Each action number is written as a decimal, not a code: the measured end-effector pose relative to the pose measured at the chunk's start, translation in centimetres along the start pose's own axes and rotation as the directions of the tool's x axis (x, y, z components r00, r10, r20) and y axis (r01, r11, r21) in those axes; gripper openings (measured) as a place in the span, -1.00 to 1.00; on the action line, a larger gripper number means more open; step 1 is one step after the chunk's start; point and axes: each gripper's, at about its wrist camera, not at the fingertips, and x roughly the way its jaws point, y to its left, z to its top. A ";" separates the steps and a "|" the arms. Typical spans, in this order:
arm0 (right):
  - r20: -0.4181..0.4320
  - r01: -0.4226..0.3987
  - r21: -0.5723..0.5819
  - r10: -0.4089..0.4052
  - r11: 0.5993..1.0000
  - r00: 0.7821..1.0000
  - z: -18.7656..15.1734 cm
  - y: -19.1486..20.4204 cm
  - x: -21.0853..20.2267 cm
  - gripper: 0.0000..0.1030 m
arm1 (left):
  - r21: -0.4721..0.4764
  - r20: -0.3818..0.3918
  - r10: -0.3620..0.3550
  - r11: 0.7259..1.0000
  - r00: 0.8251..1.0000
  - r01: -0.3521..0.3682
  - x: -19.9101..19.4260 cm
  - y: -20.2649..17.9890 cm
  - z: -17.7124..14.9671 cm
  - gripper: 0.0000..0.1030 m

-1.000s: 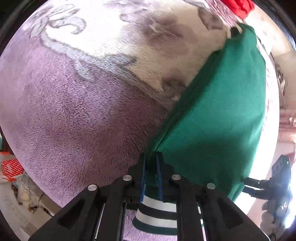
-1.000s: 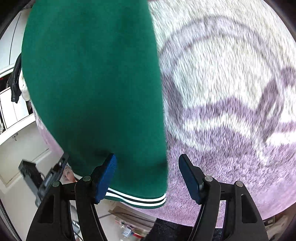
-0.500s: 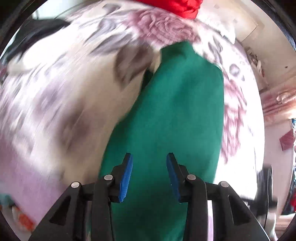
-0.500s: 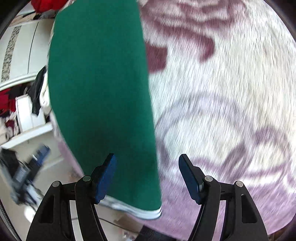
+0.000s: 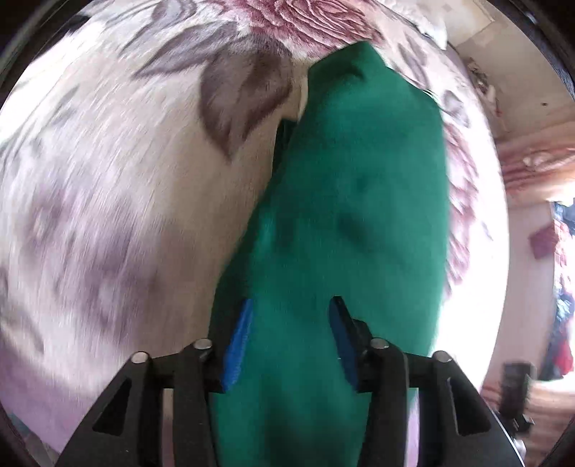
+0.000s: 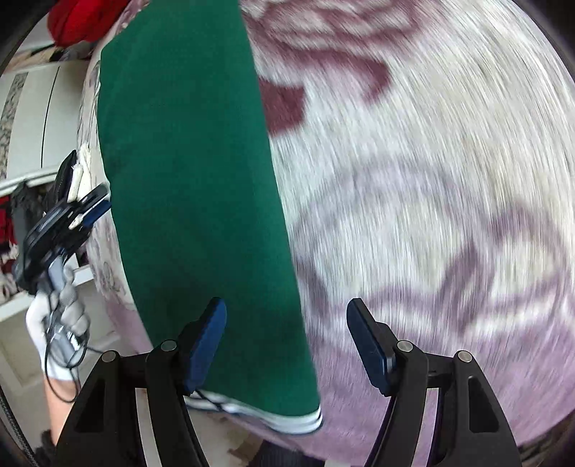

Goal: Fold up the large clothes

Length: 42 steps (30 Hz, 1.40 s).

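Note:
A green garment (image 5: 359,215) lies folded into a long strip on a floral plush blanket (image 5: 107,179). My left gripper (image 5: 291,330) is open above the strip's near part, holding nothing. In the right wrist view the same garment (image 6: 187,179) runs down the left, with its white-striped hem (image 6: 287,424) at the near edge. My right gripper (image 6: 287,337) is open over the strip's right edge, empty. The left gripper (image 6: 72,215) shows there at the left, held by a white-gloved hand.
A red cloth (image 6: 82,21) lies at the far end of the bed. White cabinets (image 6: 32,118) stand to the left of the bed. The blanket (image 6: 431,197) spreads wide to the right of the garment. Room clutter (image 5: 553,323) lies beyond the bed's right edge.
My left gripper let go of the striped hem, opened, and swung over the green strip. My right gripper stayed open and pulled back along the garment. Both views are motion-blurred.

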 end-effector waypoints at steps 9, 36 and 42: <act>-0.073 -0.038 0.200 0.054 0.979 0.996 -10.6 -3.6 3.7 0.39 | -0.037 -0.264 0.011 0.999 0.964 -0.022 3.1 4.7 -16.2 0.14; -0.119 -0.189 0.101 0.200 0.977 0.973 -15.1 1.1 16.2 0.53 | -0.164 -0.200 -0.197 0.972 0.960 0.166 2.5 13.2 -19.4 0.54; -0.091 -0.363 0.039 0.365 0.931 0.927 -14.5 2.7 17.7 0.49 | -0.069 -0.108 -0.207 0.977 0.972 0.201 2.8 9.2 -18.0 0.55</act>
